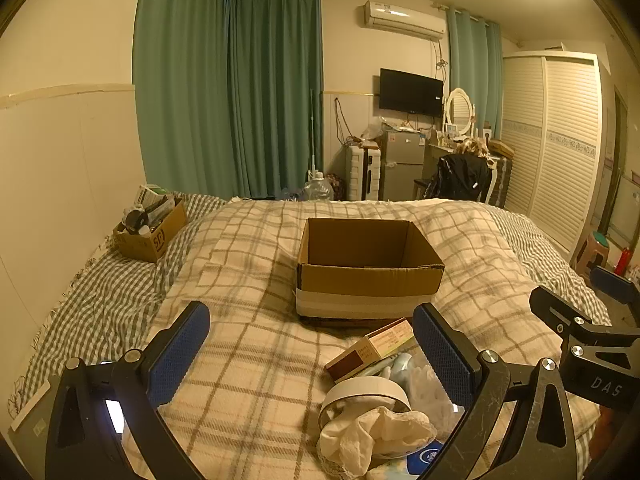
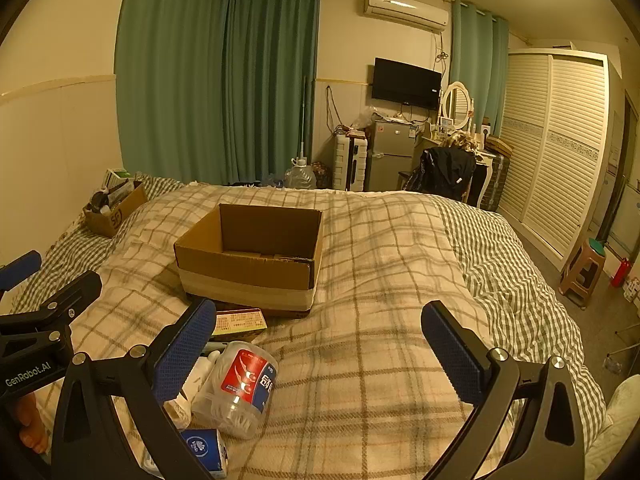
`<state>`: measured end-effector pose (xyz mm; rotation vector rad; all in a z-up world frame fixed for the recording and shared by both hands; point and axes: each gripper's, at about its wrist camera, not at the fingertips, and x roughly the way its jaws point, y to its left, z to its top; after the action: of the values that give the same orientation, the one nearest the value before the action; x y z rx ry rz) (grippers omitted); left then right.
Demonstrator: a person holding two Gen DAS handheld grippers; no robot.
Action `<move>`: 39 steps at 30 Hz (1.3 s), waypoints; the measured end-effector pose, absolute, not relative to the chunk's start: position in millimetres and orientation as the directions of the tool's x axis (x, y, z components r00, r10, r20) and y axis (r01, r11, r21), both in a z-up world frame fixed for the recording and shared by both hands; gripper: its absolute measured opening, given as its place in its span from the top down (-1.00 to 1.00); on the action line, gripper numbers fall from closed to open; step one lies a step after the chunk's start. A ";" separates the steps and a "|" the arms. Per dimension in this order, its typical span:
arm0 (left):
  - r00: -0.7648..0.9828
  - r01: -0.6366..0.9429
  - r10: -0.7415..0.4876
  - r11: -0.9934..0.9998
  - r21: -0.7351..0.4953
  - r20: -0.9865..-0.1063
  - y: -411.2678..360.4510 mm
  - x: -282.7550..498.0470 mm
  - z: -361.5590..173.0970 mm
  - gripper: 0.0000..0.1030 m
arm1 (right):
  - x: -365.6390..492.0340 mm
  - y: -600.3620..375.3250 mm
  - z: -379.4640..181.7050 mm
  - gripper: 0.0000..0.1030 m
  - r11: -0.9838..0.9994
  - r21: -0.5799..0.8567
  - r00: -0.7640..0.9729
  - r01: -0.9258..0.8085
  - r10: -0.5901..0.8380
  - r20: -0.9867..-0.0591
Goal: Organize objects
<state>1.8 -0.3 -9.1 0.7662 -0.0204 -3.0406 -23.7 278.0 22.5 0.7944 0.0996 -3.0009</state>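
An open, empty cardboard box (image 1: 370,266) stands on the plaid blanket in the middle of the bed; it also shows in the right wrist view (image 2: 250,258). In front of it lies a pile of small items: a flat red-and-tan carton (image 1: 370,348), a tape roll (image 1: 366,394), crumpled tissue (image 1: 376,434), and a clear cotton-swab jar with a red label (image 2: 238,390), a blue-and-white packet (image 2: 204,450). My left gripper (image 1: 314,356) is open and empty, just left of the pile. My right gripper (image 2: 320,354) is open and empty, to the pile's right.
A second cardboard box (image 1: 150,226) full of items sits at the bed's far left by the wall. Beyond the bed are green curtains, a small fridge (image 1: 402,164), a chair with a black jacket (image 1: 464,178) and a wardrobe. A stool (image 2: 584,274) stands on the floor at right.
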 end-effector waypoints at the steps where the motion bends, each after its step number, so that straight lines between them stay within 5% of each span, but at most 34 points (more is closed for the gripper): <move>1: -0.880 0.001 -0.008 -1.000 0.013 -0.475 -0.2 1.8 -9.3 -1.00 | -23.4 277.5 22.4 -0.99 -0.997 -0.054 -0.868 0.052 -0.018 -0.496; 30: -0.875 -0.024 0.024 -1.000 -0.006 -0.483 -3.2 9.5 -3.6 -1.00 | -15.5 270.1 35.0 -0.99 -0.995 -0.088 -0.876 0.054 -0.005 -0.482; 39: -0.836 -0.043 0.024 -0.999 0.023 -0.549 -14.4 20.3 -25.4 -1.00 | -1.7 263.9 30.4 -0.99 -0.987 -0.129 -0.866 0.091 -0.015 -0.499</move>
<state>20.3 -14.4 -25.4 0.9089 -0.0541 -3.0430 -1.7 263.9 30.4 0.7932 0.2291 -2.9738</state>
